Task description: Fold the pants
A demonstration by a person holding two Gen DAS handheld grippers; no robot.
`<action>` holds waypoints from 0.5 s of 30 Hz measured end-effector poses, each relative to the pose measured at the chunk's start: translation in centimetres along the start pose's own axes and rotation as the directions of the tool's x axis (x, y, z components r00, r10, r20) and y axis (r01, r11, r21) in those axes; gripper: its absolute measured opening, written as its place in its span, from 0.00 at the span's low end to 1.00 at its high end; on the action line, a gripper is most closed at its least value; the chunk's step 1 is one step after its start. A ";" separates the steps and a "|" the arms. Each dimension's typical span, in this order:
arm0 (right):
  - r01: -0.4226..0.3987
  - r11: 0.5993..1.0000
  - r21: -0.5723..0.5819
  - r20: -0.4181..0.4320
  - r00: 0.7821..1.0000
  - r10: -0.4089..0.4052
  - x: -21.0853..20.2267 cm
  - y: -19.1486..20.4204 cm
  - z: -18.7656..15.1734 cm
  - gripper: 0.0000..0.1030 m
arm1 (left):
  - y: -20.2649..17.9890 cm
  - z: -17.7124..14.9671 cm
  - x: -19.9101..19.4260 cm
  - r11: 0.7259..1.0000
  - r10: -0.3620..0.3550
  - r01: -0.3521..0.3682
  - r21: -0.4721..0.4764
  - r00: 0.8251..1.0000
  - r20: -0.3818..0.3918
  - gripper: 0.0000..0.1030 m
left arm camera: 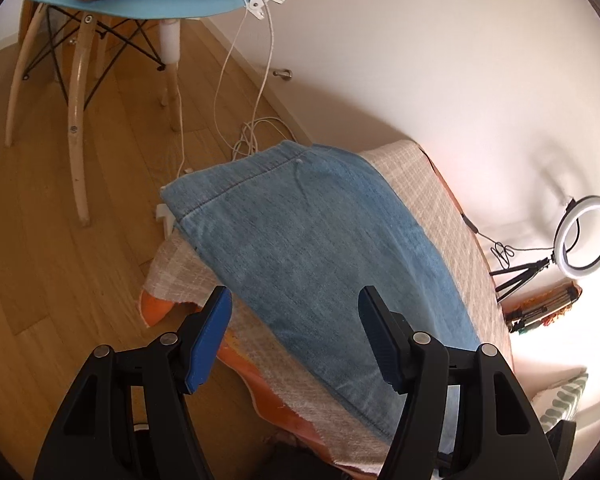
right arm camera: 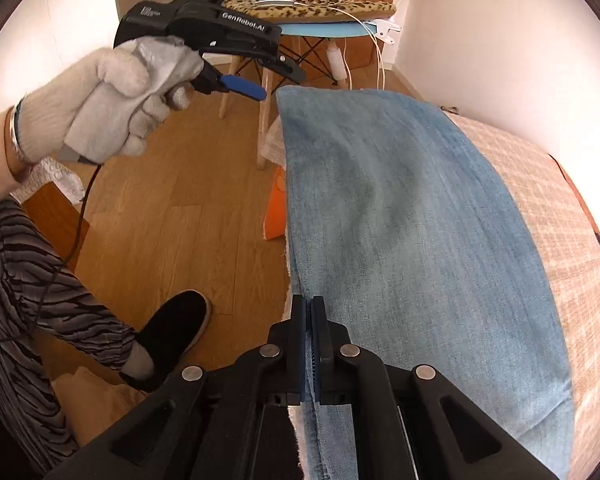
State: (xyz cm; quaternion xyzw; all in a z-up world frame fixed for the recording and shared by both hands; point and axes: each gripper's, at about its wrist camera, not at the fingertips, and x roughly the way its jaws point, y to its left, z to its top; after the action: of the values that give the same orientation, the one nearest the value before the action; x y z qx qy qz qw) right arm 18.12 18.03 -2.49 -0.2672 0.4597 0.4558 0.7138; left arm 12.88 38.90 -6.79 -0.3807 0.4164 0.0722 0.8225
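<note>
the pants (right arm camera: 412, 240) lie flat along the table (right arm camera: 560, 216), long axis running away from the right tongs (right arm camera: 309, 312), which are clenched on their near left edge, while the left tongs (left arm camera: 296, 308), released, hang above, likely nearer the far end.
</note>
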 end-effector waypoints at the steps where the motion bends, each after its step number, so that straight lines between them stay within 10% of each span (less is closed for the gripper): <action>1: -0.021 1.000 -0.007 -0.024 1.000 0.021 0.3 0.1 0.0 0.03 | 0.6 0.6 0.0 1.000 -0.007 0.007 -0.022 1.000 0.002 0.63; 5: -0.048 0.997 0.052 0.008 0.999 0.047 0.0 -0.9 -0.3 0.35 | 2.1 2.3 0.9 0.997 -0.049 0.048 -0.066 0.999 -0.012 0.64; 15: -0.112 0.941 0.318 0.174 0.983 0.059 -4.7 -3.4 -3.9 0.35 | 8.7 4.0 4.2 0.931 -0.125 0.101 -0.350 0.991 -0.047 0.74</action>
State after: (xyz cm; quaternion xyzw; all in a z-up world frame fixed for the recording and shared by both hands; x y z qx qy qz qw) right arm 18.83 11.50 -0.09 -0.0873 0.4805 0.4242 0.7626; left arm 14.30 46.88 -13.42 -0.5454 0.4023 0.0838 0.7305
